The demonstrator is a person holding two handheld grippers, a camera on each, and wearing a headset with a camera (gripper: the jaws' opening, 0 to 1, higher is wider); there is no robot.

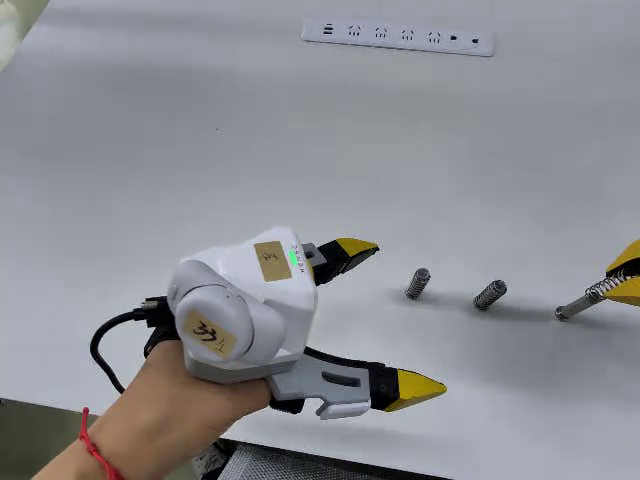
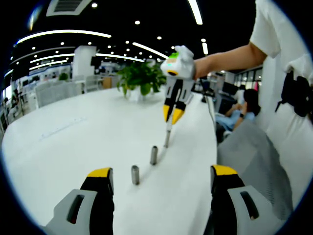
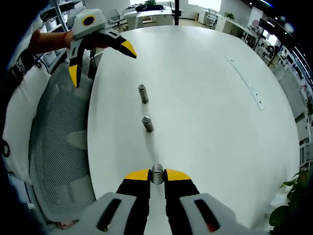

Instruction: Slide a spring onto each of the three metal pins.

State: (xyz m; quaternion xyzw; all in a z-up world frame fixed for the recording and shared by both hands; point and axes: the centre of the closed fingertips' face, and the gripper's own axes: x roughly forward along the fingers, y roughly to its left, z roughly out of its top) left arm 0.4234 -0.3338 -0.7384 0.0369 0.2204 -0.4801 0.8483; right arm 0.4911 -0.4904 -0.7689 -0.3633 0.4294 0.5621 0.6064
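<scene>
Left gripper (image 1: 392,315): white housing, yellow-tipped jaws spread wide and holding nothing, held in a hand (image 1: 170,400) at the near left of the white table (image 1: 200,130). It carries two tan stickers with handwritten marks that are not legible. Right gripper (image 3: 157,177): jaws narrow, pinched on a spring (image 3: 157,171) that sits around a metal pin (image 1: 570,310) at the right edge. A second spring (image 1: 417,283) and a third spring (image 1: 490,294) lie on the table between the grippers, and a white power strip (image 1: 398,36) lies at the far side.
</scene>
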